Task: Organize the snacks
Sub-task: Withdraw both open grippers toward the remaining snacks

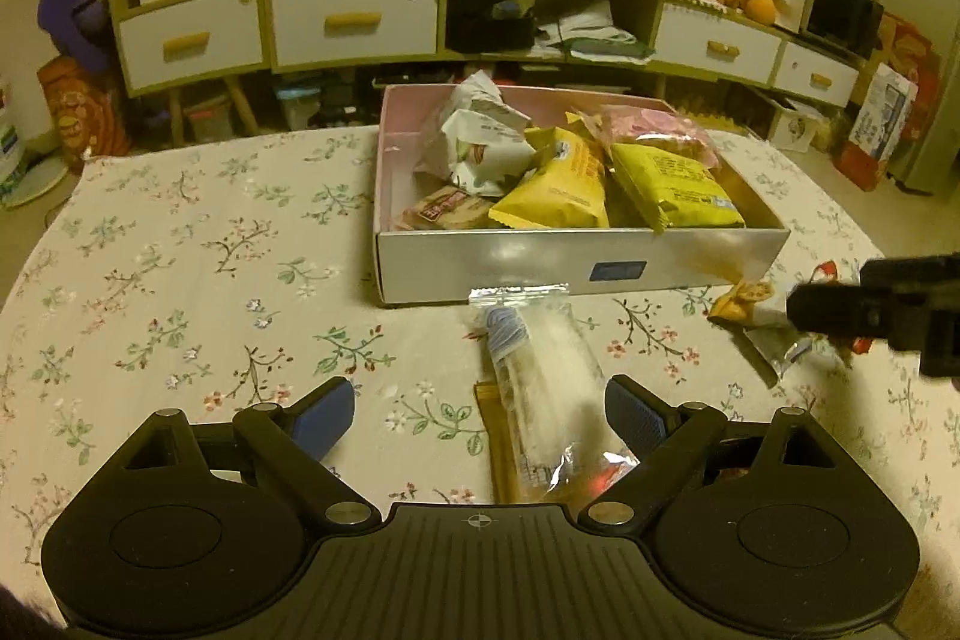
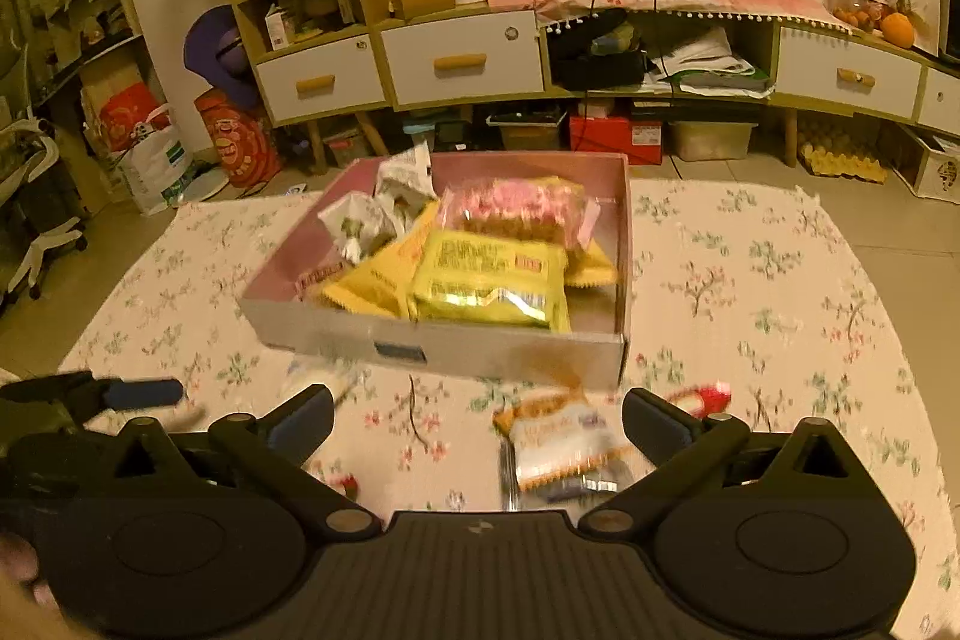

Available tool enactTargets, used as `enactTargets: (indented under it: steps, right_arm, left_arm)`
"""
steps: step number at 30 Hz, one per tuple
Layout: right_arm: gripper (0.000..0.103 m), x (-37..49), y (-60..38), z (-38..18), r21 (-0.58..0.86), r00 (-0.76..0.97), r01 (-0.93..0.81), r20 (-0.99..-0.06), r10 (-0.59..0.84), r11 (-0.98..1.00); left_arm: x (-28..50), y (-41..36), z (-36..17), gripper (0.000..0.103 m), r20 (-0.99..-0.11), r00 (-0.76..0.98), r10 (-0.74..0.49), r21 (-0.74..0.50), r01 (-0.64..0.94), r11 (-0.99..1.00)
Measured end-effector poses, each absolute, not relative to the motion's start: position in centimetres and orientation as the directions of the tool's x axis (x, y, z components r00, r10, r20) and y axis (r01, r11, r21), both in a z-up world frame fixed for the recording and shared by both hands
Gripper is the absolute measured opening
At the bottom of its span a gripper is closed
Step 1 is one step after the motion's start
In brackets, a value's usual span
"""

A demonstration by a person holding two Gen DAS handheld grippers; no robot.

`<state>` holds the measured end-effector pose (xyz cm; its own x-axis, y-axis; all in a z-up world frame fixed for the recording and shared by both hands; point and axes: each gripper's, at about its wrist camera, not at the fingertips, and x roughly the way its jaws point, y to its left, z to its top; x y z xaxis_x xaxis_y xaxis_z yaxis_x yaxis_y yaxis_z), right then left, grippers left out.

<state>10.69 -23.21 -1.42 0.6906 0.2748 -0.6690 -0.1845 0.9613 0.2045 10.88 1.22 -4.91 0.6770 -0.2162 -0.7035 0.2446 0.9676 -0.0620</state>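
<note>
A white box [image 1: 540,268] with a pink inside holds several yellow, white and pink snack packets; it also shows in the right wrist view [image 2: 480,349]. My left gripper [image 1: 477,415] is open over the floral cloth, with a clear snack packet [image 1: 549,382] lying on the table between its fingers, close to the right finger [image 1: 636,412]. My right gripper [image 2: 480,421] is open, with an orange-and-white snack packet [image 2: 561,442] on the table between its fingers. The right gripper shows at the right edge of the left wrist view [image 1: 870,310].
A red-and-white packet [image 2: 702,397] lies right of the right gripper. A brown packet [image 1: 495,436] lies under the clear one. The left gripper's finger [image 2: 144,393] shows at the left of the right wrist view. Cabinets with drawers stand beyond the table.
</note>
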Motion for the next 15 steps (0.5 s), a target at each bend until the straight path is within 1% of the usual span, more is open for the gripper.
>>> enactTargets:
  steps: [2,5,11,13,15]
  right_arm:
    - [0.077,10.1,-23.4,-2.0,0.203,0.691,-0.181,-0.67,0.272,0.962]
    - [0.077,9.6,-23.4,-2.5,0.198,0.683,-0.183,-0.679,0.269,0.963]
    - [0.077,9.0,-22.8,-2.7,0.158,0.679,-0.229,-0.681,0.274,0.96]
    - [0.077,8.8,-22.7,-2.8,0.145,0.674,-0.251,-0.683,0.28,0.957]
    - [0.077,8.7,-22.5,-2.9,0.133,0.669,-0.268,-0.687,0.283,0.954]
  left_arm:
    - [10.8,1.2,-4.8,0.092,-0.694,0.688,-0.214,-0.056,0.245,0.968]
    - [10.9,1.0,-4.9,0.091,-0.696,0.677,-0.237,-0.093,0.242,0.966]
    - [11.0,-0.3,-5.2,0.09,-0.697,0.664,-0.271,-0.122,0.262,0.957]
    - [11.2,-0.7,-5.4,0.087,-0.702,0.657,-0.275,-0.127,0.264,0.956]
    - [11.5,-1.1,-5.6,0.081,-0.705,0.651,-0.282,-0.133,0.27,0.954]
